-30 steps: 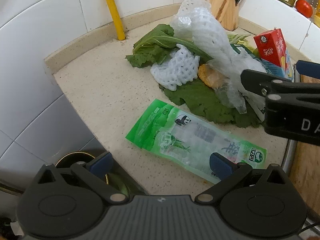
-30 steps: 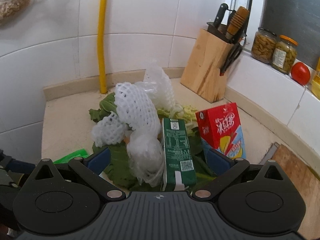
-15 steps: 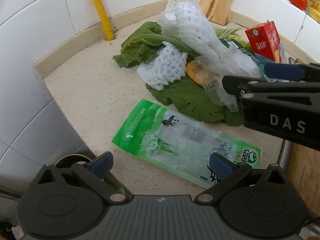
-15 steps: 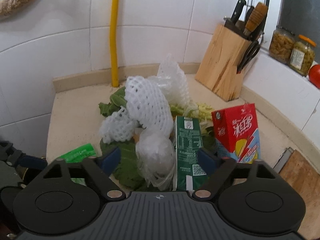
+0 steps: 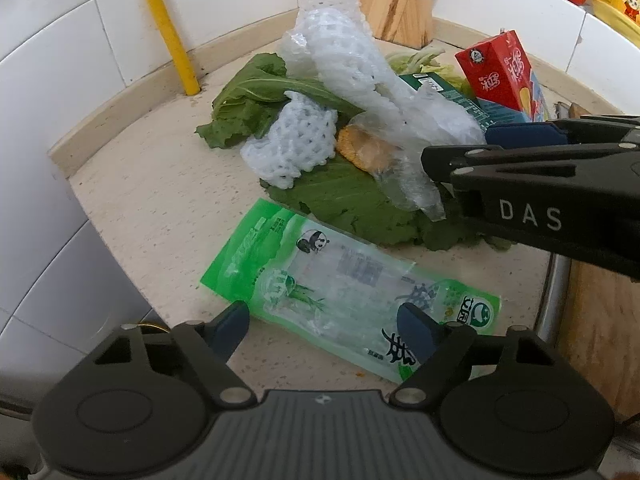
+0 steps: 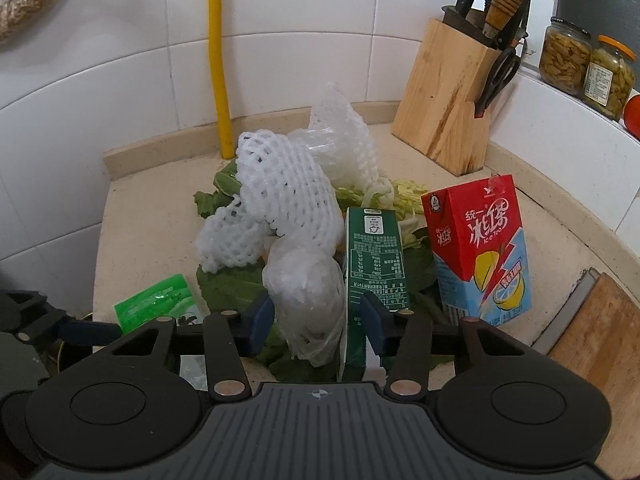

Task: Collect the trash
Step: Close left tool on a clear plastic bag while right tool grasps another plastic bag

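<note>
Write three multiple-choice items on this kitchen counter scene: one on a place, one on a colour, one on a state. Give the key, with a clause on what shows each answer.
1. Where does the knife block stand?
A. In the back corner of the counter, by the tiled wall
B. On the cutting board
C. On top of the trash pile

2. What colour is the top of the ice tea carton?
A. Yellow
B. Red
C. Black

3. How does the green plastic wrapper lie?
A. Crumpled into a ball
B. Standing upright against the wall
C. Flat on the counter, between the fingers of the left gripper

Key:
1. A: the right wrist view shows it at the counter's back, against the white tiles.
2. B: its upper part is red above a light blue base.
3. C: the left wrist view shows it spread flat, with the jaws closing around it.
</note>
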A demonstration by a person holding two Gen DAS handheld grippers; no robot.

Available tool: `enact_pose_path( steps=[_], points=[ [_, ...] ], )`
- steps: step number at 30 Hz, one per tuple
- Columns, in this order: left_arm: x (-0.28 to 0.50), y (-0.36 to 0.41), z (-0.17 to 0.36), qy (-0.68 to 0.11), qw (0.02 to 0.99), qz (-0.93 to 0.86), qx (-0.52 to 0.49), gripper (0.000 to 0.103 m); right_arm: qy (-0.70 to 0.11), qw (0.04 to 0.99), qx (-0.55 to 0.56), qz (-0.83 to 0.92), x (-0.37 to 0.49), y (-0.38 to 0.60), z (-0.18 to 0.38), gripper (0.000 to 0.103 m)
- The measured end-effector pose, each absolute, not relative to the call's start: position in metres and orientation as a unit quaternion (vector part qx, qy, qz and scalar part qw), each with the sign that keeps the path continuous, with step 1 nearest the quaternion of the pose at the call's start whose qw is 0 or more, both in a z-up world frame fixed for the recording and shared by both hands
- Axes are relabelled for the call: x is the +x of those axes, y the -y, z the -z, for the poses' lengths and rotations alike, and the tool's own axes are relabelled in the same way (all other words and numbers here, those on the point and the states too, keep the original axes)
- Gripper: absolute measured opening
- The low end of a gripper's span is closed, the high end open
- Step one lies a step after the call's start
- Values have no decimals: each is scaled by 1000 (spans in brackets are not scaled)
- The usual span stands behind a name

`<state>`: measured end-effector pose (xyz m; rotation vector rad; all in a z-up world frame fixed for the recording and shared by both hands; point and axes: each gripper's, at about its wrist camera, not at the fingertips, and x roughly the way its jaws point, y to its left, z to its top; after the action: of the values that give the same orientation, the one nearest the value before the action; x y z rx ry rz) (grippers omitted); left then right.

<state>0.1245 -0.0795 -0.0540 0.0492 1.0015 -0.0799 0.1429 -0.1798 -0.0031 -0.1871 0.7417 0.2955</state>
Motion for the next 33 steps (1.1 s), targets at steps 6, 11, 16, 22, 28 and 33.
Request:
enact_pose_path(
  steps=[6,11,16,22,28,33],
  points=[
    [125,83,53,-480,876,41,27,73,-361,917,-85,-147,146,182,4,63],
    [121,84,54,-474,879,50,31,69,-360,917,-89,-146,146,181,4,67],
    [117,87,52,-464,883,64,37,52,-358,918,-96,-143,145,182,3,49],
    [112,86,48,-457,885,79,33,28,-363,917,-61,-153,147,193,-2,27],
    [114,78,47,-457,884,95,11,1,-363,919,-48,-148,143,203,-6,25],
    [116,69,46,-459,883,100,-6,0,-360,921,-42,-144,142,209,-9,24]
  ],
)
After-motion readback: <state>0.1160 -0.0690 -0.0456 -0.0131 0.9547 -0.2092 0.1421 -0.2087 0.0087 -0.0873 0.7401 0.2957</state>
